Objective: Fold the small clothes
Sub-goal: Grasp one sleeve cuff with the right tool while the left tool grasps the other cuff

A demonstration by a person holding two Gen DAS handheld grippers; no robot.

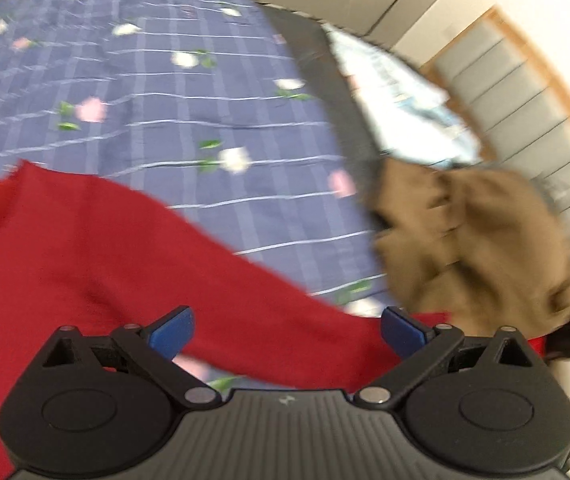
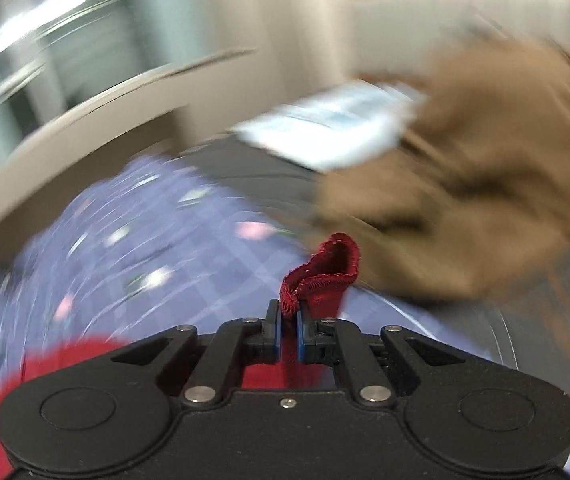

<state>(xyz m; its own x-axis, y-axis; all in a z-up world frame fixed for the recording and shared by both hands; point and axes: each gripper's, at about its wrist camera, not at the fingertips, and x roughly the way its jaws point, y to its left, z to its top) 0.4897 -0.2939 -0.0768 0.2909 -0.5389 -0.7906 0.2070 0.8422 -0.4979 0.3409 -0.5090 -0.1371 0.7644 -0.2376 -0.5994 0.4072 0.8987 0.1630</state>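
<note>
- The right wrist view was smeared by motion; only the right gripper (image 2: pixel 288 322) and the cloth in it were sharp, and the room behind was streaks.
- The fingers (image 2: pixel 273 326) of the right gripper were clamped on a stitched hem of the red garment (image 2: pixel 321 276), which stood up above the tips in a small fold.
- More red cloth showed blurred at the lower left of that view, cut off by the gripper body.
- The left gripper (image 1: pixel 287 334) held its blue fingers (image 1: pixel 173 332) wide apart over the red garment, gripping nothing; whether the tips touched the cloth could not be told.
- The red garment lay spread on the bed's blue checked floral sheet (image 1: pixel 145 92), running out of frame at left and under the gripper body below.
- A crumpled tan garment (image 1: pixel 473 240) sat beside the red one near the right edge of the bed, partly on a grey strip (image 1: pixel 345 112).
- A pale blue-and-white cloth (image 1: pixel 401 96) lay beyond it, too blurred to identify.
- The sheet beyond the red garment lay open.
</note>
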